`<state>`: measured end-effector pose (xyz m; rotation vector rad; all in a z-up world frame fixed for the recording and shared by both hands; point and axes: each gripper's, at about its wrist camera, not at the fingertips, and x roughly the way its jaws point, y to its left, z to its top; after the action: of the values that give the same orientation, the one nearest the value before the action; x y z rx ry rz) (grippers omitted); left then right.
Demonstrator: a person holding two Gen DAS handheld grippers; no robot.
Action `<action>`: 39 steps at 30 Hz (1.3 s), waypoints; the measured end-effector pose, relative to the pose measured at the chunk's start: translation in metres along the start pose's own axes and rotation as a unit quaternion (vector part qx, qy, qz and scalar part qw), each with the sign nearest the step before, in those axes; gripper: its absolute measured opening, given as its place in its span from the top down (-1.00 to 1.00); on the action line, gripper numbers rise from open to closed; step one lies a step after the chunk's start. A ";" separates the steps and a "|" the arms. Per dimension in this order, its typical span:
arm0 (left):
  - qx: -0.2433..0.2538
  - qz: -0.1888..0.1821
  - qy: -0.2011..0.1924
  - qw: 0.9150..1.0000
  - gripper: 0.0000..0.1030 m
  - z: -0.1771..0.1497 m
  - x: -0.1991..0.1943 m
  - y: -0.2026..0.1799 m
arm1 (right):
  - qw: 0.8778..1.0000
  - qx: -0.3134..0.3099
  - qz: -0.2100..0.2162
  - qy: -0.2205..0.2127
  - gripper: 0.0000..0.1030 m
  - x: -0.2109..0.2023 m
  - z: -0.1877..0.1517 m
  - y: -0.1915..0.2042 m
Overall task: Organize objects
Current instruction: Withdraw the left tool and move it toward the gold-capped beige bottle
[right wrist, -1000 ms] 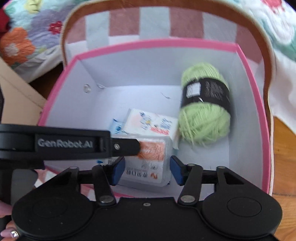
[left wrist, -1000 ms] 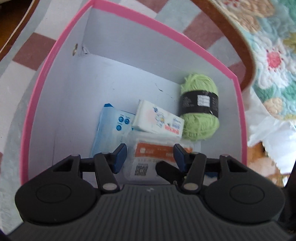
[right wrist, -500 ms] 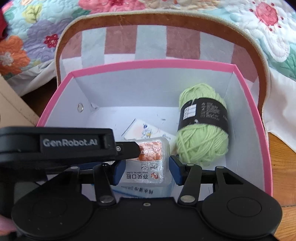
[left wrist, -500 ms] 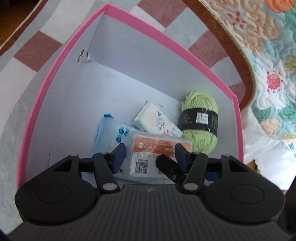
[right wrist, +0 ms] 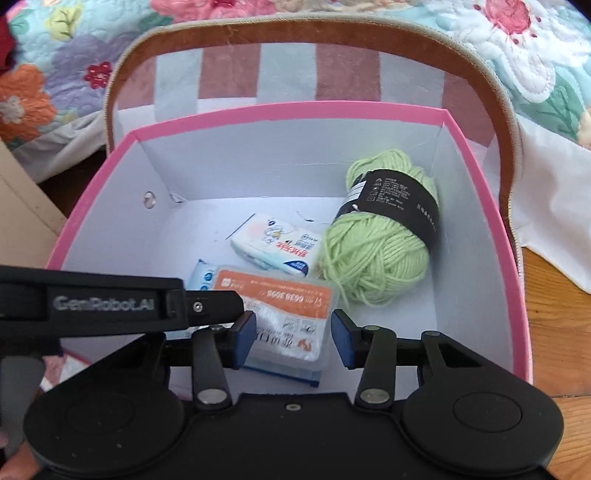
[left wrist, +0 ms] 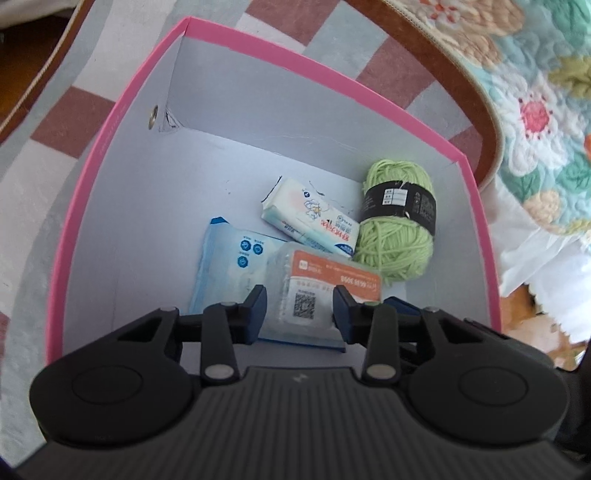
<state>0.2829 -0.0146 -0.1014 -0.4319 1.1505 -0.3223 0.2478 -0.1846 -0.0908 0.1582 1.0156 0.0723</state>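
Observation:
A white box with a pink rim [left wrist: 110, 155] [right wrist: 295, 110] holds a green yarn ball [left wrist: 397, 236] [right wrist: 373, 262], a white tissue pack [left wrist: 314, 221] [right wrist: 280, 251], a blue wipes pack [left wrist: 229, 266] and a clear pack with an orange label [left wrist: 325, 280] [right wrist: 280, 306] lying on the blue one. My left gripper [left wrist: 300, 314] hovers over the box's near side, jaws closing with nothing pressed between them. My right gripper [right wrist: 293, 341] hangs beside it, jaws also closing and empty. The clear pack lies lower, on the box floor.
The box stands on a checked mat with a brown border [right wrist: 332, 33]. A floral quilt [left wrist: 535, 92] [right wrist: 55, 74] lies beyond it. At the right are a white cloth [right wrist: 546, 155] and wooden floor [right wrist: 557, 332]. The left tool's black body [right wrist: 103, 304] crosses the right view.
Both grippers have drawn back from the box, so its contents look smaller. Both pairs of jaws have narrowed. The clear pack stays on the blue pack.

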 end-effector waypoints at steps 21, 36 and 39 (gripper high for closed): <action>0.231 0.054 -0.110 0.965 -0.93 -0.009 -0.149 -0.095 | 0.990 -0.069 0.057 -0.107 -0.18 -0.158 -0.052 0.002; 0.119 0.109 -0.009 0.987 -0.87 -0.092 -0.158 -0.045 | 0.981 -0.159 0.086 -0.068 -0.46 -0.230 -0.096 0.009; 0.106 0.104 -0.022 0.989 -0.90 -0.112 -0.172 -0.041 | 0.978 -0.185 0.083 -0.053 -0.54 -0.237 -0.105 0.015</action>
<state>0.1138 0.0105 0.0186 -0.1303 1.0955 -0.2479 0.0341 -0.1908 0.0564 -0.0936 0.8640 0.3998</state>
